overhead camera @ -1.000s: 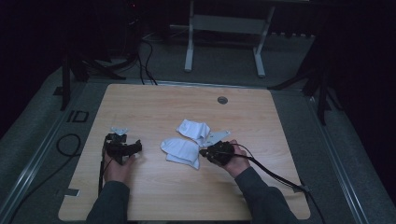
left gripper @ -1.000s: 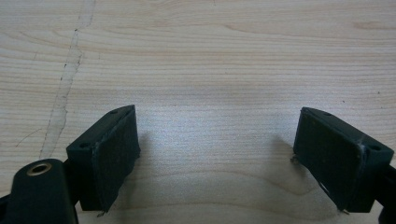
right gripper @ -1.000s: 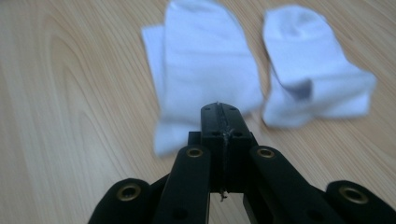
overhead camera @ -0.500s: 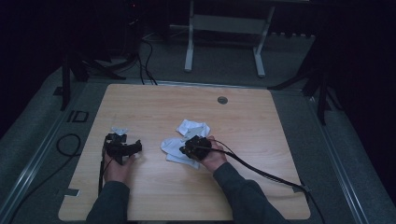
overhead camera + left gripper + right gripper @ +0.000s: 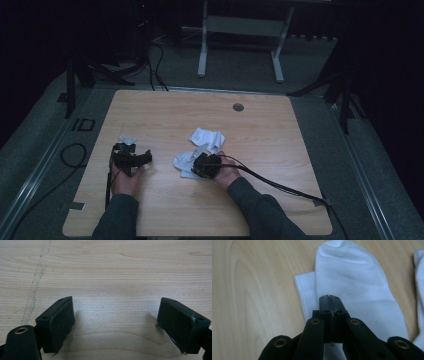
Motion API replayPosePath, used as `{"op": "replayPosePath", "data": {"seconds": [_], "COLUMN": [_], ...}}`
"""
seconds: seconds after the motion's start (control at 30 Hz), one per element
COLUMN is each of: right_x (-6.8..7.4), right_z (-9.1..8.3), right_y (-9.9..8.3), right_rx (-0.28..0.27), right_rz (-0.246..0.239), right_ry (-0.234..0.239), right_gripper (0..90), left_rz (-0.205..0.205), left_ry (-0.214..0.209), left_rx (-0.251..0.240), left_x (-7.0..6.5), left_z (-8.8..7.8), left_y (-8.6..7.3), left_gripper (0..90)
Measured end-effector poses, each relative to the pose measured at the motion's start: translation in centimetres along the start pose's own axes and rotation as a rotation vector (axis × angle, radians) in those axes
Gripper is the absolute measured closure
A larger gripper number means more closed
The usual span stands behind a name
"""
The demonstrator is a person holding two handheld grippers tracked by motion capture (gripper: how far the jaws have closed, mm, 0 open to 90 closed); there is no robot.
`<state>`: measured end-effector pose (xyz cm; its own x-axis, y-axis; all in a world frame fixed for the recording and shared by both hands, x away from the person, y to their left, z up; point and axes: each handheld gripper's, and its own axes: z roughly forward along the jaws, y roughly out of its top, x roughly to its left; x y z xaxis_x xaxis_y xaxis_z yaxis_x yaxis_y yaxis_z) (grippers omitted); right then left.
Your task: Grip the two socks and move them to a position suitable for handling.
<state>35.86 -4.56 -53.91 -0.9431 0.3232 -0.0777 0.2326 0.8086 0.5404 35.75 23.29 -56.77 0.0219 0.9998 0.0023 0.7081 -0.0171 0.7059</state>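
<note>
Socks lie near the middle of the wooden table (image 5: pixel 280 125), 2 white ones: the nearer sock (image 5: pixel 184 162) sits just ahead of the right gripper (image 5: pixel 204 166), and the second sock (image 5: pixel 207 138) lies just beyond it, toward the far edge. In the right gripper view the jaws are pressed flat together with nothing between them, their tips poised over the nearer sock (image 5: pixel 354 287) close to its ribbed cuff; whether they touch the fabric cannot be told. A strip of the second sock (image 5: pixel 419 277) shows at the right edge of that view.

The left gripper (image 5: pixel 131 158) rests on the table toward its left side, well apart from both socks, with the person's hand behind it. In the left gripper view its jaws stand wide apart over bare wood (image 5: pixel 107 277), with nothing between them.

A round grommet (image 5: pixel 238 107) sits in the tabletop near the far edge. On the floor to the left of the table, a marking that reads like "ID" (image 5: pixel 83 124) is visible.
</note>
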Motion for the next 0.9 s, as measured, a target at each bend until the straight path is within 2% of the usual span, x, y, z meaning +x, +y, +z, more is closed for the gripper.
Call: {"op": "replayPosePath", "data": {"seconds": [0.07, 0.2, 0.27, 0.33, 0.43, 0.5, 0.57, 0.6, 0.7, 0.8, 0.9], "right_x": [0.3, 0.4, 0.5, 0.6, 0.5, 0.2, 0.2, 0.3, 0.5, 0.3, -0.1], "right_z": [-0.3, -0.9, -1.2, -1.7, -2.4, -2.5, -2.5, -2.5, -1.9, -0.5, 1.0], "right_y": [-0.2, -1.0, -0.9, -0.6, 0.2, 0.6, 1.1, 1.8, 3.2, 4.2, 4.5], "right_rx": [0.013, 0.024, 0.033, 0.008, -0.046, -0.045, -0.048, -0.071, -0.077, -0.072, -0.069], "right_rz": [-0.019, -0.01, -0.018, -0.021, 0.002, 0.022, 0.014, 0.021, 0.011, 0.029, 0.063], "right_ry": [-0.004, 0.021, 0.007, 0.015, 0.014, -0.006, -0.013, 0.001, -0.013, -0.018, -0.008], "right_gripper": [88.2, 88.4, 86.8, 84.9, 81.1, 79.4, 78.4, 76.5, 74.5, 72.1, 68.9], "left_rz": [-0.001, 0.0, -0.001, -0.001, -0.001, -0.001, 0.0, 0.001, 0.0, 0.001, 0.001], "left_ry": [0.0, 0.0, 0.0, 0.0, 0.0, 0.0, 0.0, 0.0, 0.0, -0.001, -0.001], "left_rx": [0.0, 0.0, 0.0, 0.0, 0.0, 0.0, 0.0, 0.0, -0.001, 0.001, -0.001], "left_x": [0.0, 0.0, 0.0, 0.0, 0.0, 0.0, 0.0, 0.0, 0.0, 0.0, 0.0], "left_z": [0.0, 0.0, 0.0, 0.0, 0.0, 0.0, 0.0, 0.0, 0.0, 0.0, 0.0], "left_y": [0.0, 0.0, 0.0, 0.0, 0.0, 0.0, 0.0, 0.0, 0.0, 0.0, 0.0], "left_gripper": [14.3, 14.3, 14.3, 14.3, 14.3, 14.3, 14.3, 14.3, 14.3, 14.3, 14.2]}}
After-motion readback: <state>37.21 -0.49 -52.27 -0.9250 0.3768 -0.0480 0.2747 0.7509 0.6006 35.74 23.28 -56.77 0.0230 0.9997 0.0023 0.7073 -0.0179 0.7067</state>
